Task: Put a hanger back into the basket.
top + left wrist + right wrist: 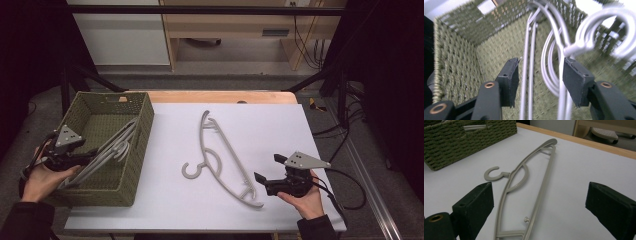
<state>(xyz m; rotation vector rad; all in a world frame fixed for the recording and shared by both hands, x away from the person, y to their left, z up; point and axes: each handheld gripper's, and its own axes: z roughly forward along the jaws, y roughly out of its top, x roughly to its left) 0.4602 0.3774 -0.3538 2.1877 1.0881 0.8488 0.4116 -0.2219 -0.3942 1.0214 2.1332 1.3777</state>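
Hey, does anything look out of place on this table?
One hanger lies loose and askew on the white table, while the other hangers sit in the basket. They lean over its near rim rather than lying flat.

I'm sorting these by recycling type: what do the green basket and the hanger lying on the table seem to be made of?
The basket looks like woven fibre or paper cord, olive green and matt: a coarse braided weave shows on its walls, with a cut-out handle slot. The hanger looks like moulded plastic, grey-beige with a dull sheen: hook, arms and bar seem to be one smooth piece with small moulded pegs. Neither can be confirmed by look alone.
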